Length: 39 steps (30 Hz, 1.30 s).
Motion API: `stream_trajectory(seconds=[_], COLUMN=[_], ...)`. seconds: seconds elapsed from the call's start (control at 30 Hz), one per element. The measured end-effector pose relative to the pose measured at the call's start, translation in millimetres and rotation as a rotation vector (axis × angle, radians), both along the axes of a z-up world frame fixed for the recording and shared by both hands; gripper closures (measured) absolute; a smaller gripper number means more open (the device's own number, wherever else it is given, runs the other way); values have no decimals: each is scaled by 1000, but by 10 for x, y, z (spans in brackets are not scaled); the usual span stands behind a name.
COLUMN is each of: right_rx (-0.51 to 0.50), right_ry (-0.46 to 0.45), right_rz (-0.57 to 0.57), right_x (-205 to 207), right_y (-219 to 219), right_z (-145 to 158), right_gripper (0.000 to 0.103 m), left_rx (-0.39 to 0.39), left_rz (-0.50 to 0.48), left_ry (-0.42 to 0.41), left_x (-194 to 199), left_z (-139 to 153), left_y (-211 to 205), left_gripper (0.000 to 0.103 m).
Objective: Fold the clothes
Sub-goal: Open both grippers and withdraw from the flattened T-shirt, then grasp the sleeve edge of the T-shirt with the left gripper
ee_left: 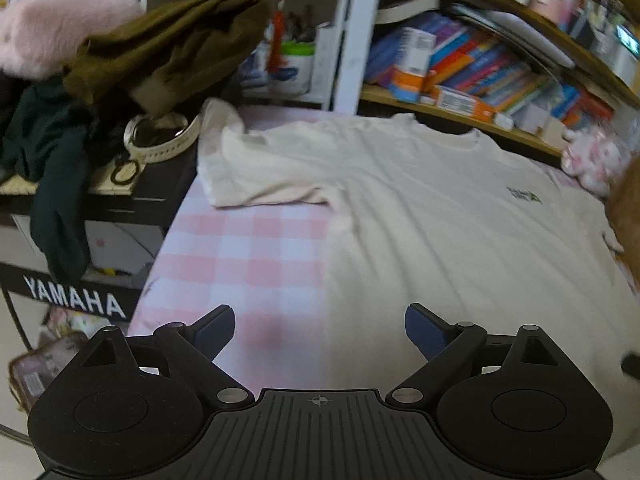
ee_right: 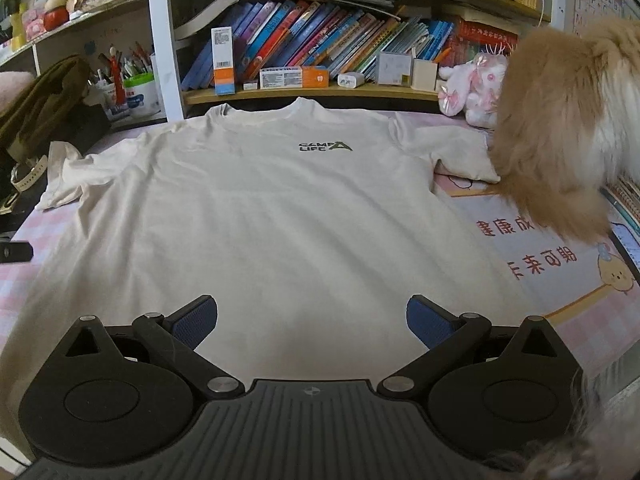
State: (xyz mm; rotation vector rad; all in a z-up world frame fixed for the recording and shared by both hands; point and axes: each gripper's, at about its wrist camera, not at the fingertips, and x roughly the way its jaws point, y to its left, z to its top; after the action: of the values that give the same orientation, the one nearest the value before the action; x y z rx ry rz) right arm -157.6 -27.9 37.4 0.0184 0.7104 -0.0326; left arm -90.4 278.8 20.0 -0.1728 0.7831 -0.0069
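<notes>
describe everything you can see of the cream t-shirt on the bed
The t-shirt is cream, of soft knit cloth, and lies flat and face up on the pink checked sheet. A small dark CAMP LIFE print sits on the chest. Both short sleeves are spread out, the collar points toward the bookshelf, and faint wrinkles cross the body. A furry animal meets one sleeve's end.

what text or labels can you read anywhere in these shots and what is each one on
"CAMP LIFE" on the cream t-shirt, chest print.
"YAMAHA" on the black panel beside the bed.
Large red Chinese characters on the pink mat, partly hidden by the furry animal.
Book spines and boxes on the shelf: too small to read.
</notes>
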Motion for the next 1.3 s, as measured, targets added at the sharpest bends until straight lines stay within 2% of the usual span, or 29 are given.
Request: stream_trajectory(seconds=[0.13,0.2,0.27,0.33,0.47,0.67,0.7,0.73,0.77,0.8,0.97,1.03,1.1,1.2,1.3], right_rx=[-24,-33,-40,-47,-57,-70,-71,-72,-72,-72,-65,-56,-44,-16,8], right_ry=[9,17,25,31,35,42,42,43,43,44,35,28,24,19,8], right_rz=[-24,-46,-66,-82,-108,-112,-106,-101,-94,-87,-40,-9,20,63,96], right_x=[-11,-22,-32,-48,-68,-56,-49,-41,-27,-14,103,173,259,424,578], right_y=[98,114,128,139,140,123,117,110,101,92,7,-61,-143,-301,-462], right_z=[11,7,2,-2,12,25,25,22,17,11,-13,-26,-40,-60,-80], right_gripper=[1,1,1,1,1,1,1,1,1,1,1,1,1,1,1], left_rx=[-72,-151,-238,-341,-528,-626,-627,-623,-618,-617,-610,-570,-495,-343,-138], left_rz=[74,123,188,257,407,522,535,551,568,591,666,648,580,412,145], left_ry=[-14,-12,4,17,63,44,41,40,41,40,17,-15,-59,-112,-147], left_x=[262,417,579,737,975,1140,1157,1173,1176,1172,1162,1184,1252,1426,1572], left_z=[-16,-38,-84,-154,-345,-426,-432,-442,-455,-472,-473,-345,-140,208,501], left_y=[288,447,611,788,1054,1110,1100,1087,1099,1099,1073,992,822,396,-317], left_gripper=[12,23,43,54,61,63,64,72,85,91,100,101,101,101,101])
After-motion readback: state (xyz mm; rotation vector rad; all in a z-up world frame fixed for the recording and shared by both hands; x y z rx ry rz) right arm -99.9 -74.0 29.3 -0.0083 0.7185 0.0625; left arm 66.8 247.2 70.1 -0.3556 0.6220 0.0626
